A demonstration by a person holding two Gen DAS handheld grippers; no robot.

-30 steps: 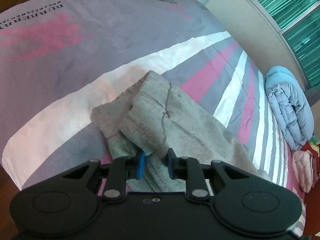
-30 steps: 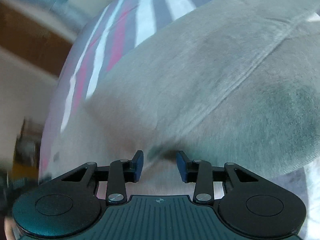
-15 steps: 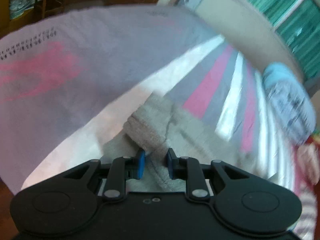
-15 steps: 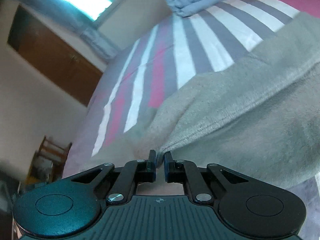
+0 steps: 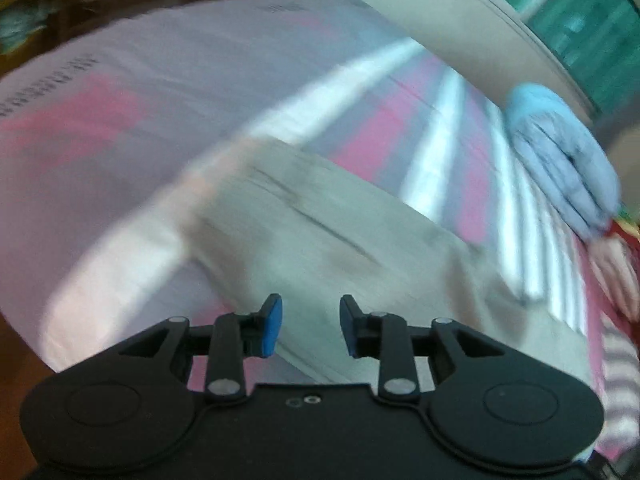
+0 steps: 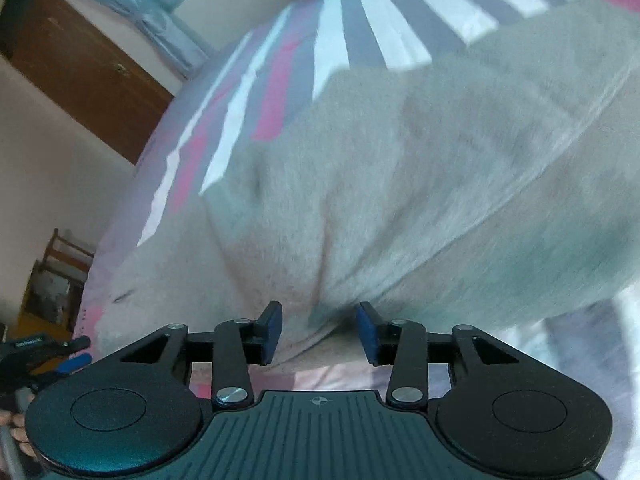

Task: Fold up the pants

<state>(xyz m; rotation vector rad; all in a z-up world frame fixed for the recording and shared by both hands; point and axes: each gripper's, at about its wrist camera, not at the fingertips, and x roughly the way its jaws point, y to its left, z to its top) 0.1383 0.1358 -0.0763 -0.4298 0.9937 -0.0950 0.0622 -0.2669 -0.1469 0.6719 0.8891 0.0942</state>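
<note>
The grey pants (image 5: 320, 248) lie spread on the striped pink, grey and white bedsheet (image 5: 120, 120), blurred in the left wrist view. My left gripper (image 5: 310, 326) hovers over their near edge. Its jaws are opening and the blue pads touch no cloth. In the right wrist view the pants (image 6: 420, 184) fill most of the picture. My right gripper (image 6: 319, 332) is above their near hem, its jaws also opening, the hem lying loose below the gap. The left gripper (image 6: 48, 356) shows at the lower left there, held by a hand.
A rolled blue quilt (image 5: 560, 156) and pink and striped clothes (image 5: 612, 264) sit at the far right of the bed. The bed's edge and wooden floor (image 5: 16, 360) are at the left. A brown wardrobe (image 6: 80, 68) and a wooden chair (image 6: 60, 276) stand beyond the bed.
My left gripper has let go of the bunched fold and the pants now lie flatter. My right gripper closed on the hem half a second ago and has released it. Both have drawn back.
</note>
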